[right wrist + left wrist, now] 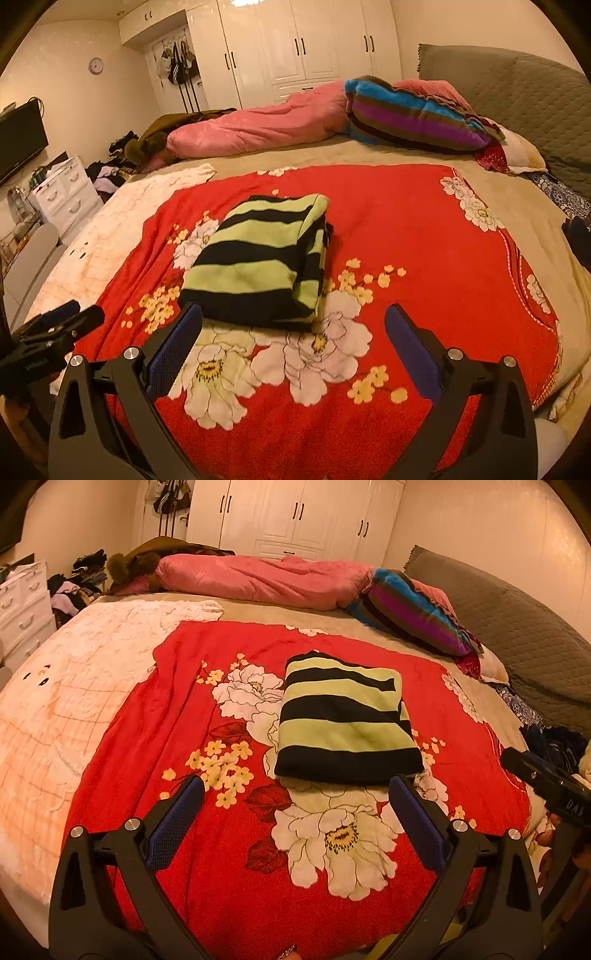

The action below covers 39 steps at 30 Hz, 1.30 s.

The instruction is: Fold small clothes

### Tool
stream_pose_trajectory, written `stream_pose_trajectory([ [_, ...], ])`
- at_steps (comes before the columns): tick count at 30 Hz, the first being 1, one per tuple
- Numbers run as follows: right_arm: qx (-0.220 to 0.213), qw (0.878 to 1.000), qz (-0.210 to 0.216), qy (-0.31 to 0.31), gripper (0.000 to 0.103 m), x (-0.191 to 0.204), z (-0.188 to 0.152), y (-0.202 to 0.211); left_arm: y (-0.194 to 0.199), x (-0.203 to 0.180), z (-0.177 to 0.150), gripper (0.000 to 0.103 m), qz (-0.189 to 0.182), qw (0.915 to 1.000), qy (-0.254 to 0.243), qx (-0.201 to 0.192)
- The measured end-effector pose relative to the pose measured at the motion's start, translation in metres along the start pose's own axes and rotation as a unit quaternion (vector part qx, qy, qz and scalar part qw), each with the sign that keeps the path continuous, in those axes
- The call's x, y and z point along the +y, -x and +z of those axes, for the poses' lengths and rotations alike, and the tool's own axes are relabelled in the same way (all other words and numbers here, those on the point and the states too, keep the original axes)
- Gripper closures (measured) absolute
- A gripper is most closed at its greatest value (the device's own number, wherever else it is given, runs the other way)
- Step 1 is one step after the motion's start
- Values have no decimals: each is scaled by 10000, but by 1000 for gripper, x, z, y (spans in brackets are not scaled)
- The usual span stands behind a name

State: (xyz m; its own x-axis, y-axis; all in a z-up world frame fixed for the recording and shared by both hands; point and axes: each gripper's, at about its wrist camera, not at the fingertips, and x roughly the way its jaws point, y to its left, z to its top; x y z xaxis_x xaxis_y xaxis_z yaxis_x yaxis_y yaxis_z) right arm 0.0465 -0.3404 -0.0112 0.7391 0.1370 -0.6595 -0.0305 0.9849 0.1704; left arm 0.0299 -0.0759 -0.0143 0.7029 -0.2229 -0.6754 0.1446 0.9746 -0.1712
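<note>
Holding both grippers, left [297, 797] and right [293, 325], wide and empty, I saw the folded sweater [345, 720] just ahead; no writing was legible.

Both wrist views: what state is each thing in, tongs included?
Green-and-black striped knit garment: folded into a compact rectangle, lying flat on the blanket, untouched.
Red floral blanket: spread over the bed, slightly wrinkled.
Left tongs: open, empty, short of the garment.
Right tongs: open, empty, just before the garment's near edge.
White wardrobe doors: closed.
</note>
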Motion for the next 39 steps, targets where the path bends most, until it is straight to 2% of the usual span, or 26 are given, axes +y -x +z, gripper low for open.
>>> stream_pose_trajectory([
  [10,127,9996,-71,229,4,10,-20,-1,2,8,-16,9,80,9997,51,241],
  [17,297,9994,46,186,4,16,-34,-5,-3,9,-22,9,132,9992,87,365],
  [39,385,9992,22,64,4,13,-35,-8,-4,10,-21,9,343,9985,32,420],
])
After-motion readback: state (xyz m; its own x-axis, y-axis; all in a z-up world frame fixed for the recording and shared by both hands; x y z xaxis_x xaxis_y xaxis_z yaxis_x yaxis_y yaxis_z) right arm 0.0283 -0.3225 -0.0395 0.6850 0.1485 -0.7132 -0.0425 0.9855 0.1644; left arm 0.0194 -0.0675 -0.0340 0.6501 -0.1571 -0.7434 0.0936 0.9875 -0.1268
